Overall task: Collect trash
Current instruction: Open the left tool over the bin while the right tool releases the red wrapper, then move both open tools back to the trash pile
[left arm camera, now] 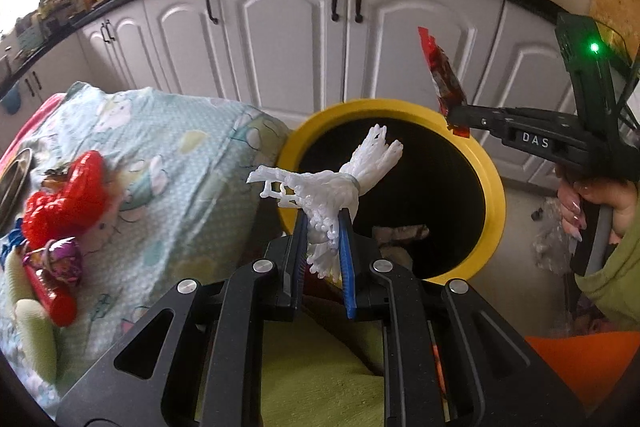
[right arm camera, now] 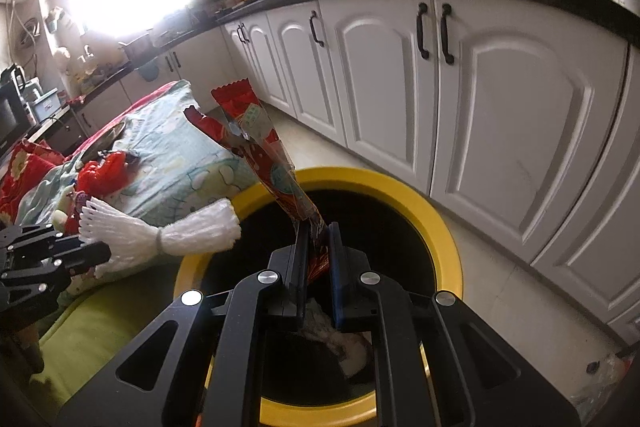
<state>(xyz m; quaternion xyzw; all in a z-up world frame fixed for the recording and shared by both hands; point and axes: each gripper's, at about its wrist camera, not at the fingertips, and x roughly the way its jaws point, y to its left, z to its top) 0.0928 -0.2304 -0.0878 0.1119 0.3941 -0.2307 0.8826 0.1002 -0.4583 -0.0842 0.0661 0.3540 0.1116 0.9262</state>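
Two hand-held grippers over one trash bin, each carrying one piece of trash. The left gripper (left arm camera: 323, 223) has its jaws closed down on a white foam net (left arm camera: 332, 183), a fruit sleeve cinched at its middle by a band so that both ends flare. It is gripped near one flared end, so the other end reaches out over the bin (left arm camera: 494, 187), whose yellow rim surrounds a dark interior. The right gripper (right arm camera: 318, 231) has its jaws nearly together on the lower end of a red wrapper (right arm camera: 260, 143), which stands upright above the fingers. Holding it by the bottom edge leaves the long, torn top free, and places the pinch point directly above the bin (right arm camera: 444, 227). Both items appear positioned for release into the opening, which is judged to be the step in hand.

The bin stands on the floor just beside a table covered by a pale patterned cloth (left arm camera: 168, 151), close enough that items need only a short carry.

Count: two grippers, two held items, one bin. Some trash already lies at the bin's bottom, too dim to count. On the cloth remain a red net (left arm camera: 66, 191) and a purple foil wrapper (left arm camera: 60, 259), apparently uncollected.
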